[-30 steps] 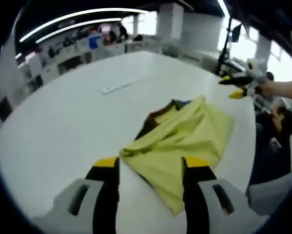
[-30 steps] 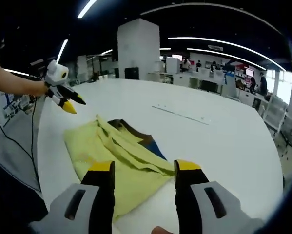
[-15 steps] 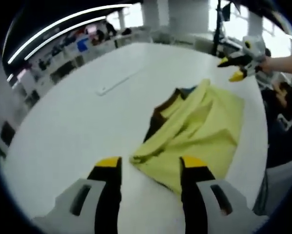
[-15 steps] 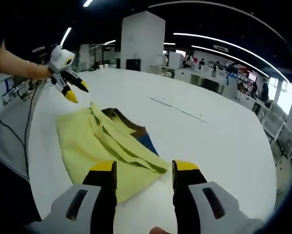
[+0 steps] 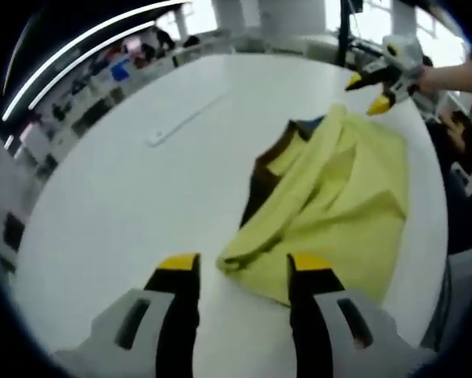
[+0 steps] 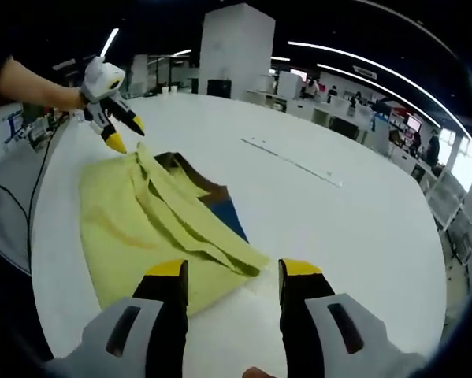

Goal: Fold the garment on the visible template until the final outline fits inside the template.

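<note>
The garment (image 5: 338, 205), a yellow piece bunched into loose ridges, lies on the white worktop (image 5: 141, 197) with a dark brown and blue patch, perhaps the template (image 6: 220, 206), showing from under one edge; I cannot tell the template's full outline. In the left gripper view, the left gripper (image 5: 239, 272) hangs above the garment's nearest corner, its jaws spread and holding nothing, the corner lying between the yellow tips; half a second ago that corner sat a touch further from the tips, so the gripper has closed in on it. In the right gripper view, the right gripper (image 6: 226, 276) likewise hovers over the garment's opposite near corner, jaws spread and empty; the cloth fills more of that view than it did a second ago, so this hand has also come nearer. Beyond the garment, a thin pale strip (image 5: 184, 122) lies on the worktop, well apart from the cloth. Both hands seem poised to pinch corners; judged from the rumpled cloth, folding is far from done.
</note>
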`<state>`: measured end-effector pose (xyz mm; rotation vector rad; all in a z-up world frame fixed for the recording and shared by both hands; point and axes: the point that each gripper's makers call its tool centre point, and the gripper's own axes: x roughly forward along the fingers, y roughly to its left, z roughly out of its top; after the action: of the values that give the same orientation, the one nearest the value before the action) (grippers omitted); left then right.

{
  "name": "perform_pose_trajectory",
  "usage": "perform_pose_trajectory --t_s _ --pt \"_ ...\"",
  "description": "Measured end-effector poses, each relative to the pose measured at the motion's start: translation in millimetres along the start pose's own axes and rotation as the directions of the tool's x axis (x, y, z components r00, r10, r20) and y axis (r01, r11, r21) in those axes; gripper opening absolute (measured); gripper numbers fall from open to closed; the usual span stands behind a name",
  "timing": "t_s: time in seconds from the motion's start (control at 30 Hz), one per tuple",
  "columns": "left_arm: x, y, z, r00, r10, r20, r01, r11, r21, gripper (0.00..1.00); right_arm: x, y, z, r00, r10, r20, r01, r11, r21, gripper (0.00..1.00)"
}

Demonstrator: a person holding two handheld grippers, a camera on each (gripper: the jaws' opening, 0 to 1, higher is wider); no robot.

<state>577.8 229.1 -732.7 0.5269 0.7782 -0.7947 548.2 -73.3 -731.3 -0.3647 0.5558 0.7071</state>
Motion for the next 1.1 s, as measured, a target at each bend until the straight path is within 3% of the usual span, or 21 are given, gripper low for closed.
perform_pose_trajectory --t_s 0.13,0.47,0.77,0.9,0.97,1.03,1.1 --pt "6.0 3.1 -3.1 1.0 -0.003 -0.007 0.003 1.0 -0.001 0.4 7.4 1.5 -3.3 1.0 0.02 -0.012 -0.02 1.0 -0.019 0.45" --pt "24.6 7.6 -7.2 0.998 0.006 -0.057 -0.001 0.997 0.079 0.36 24.8 -3.8 -17.6 0.998 0.027 -0.065 -0.032 0.995 -0.089 0.47" --pt "31.9 8.7 -6.1 0.998 0.007 -0.062 0.0 0.994 0.111 0.3 31.1 -10.6 -10.8 0.999 0.02 -0.044 -0.026 0.988 -0.155 0.44" --pt "33.8 9.4 -5.1 0.998 0.012 -0.063 -0.004 0.991 0.132 0.22 37.9 -6.4 -14.9 0.996 0.059 -0.061 -0.071 0.971 -0.229 0.43" --pt "34.9 8.5 -5.3 0.998 0.012 -0.069 -0.001 0.987 0.158 0.13 40.7 -5.0 -14.6 0.996 0.069 -0.05 -0.08 0.961 -0.263 0.42" --pt "35.0 7.2 -5.2 0.997 0.011 -0.07 0.002 0.982 0.187 0.06 41.7 -5.3 -10.7 0.997 0.065 -0.038 -0.073 0.952 -0.297 0.37" --pt "35.2 7.3 -5.3 0.998 0.012 -0.067 0.001 0.982 0.191 0.05 43.2 -3.7 -9.3 0.997 0.07 -0.04 -0.079 0.934 -0.349 0.28"
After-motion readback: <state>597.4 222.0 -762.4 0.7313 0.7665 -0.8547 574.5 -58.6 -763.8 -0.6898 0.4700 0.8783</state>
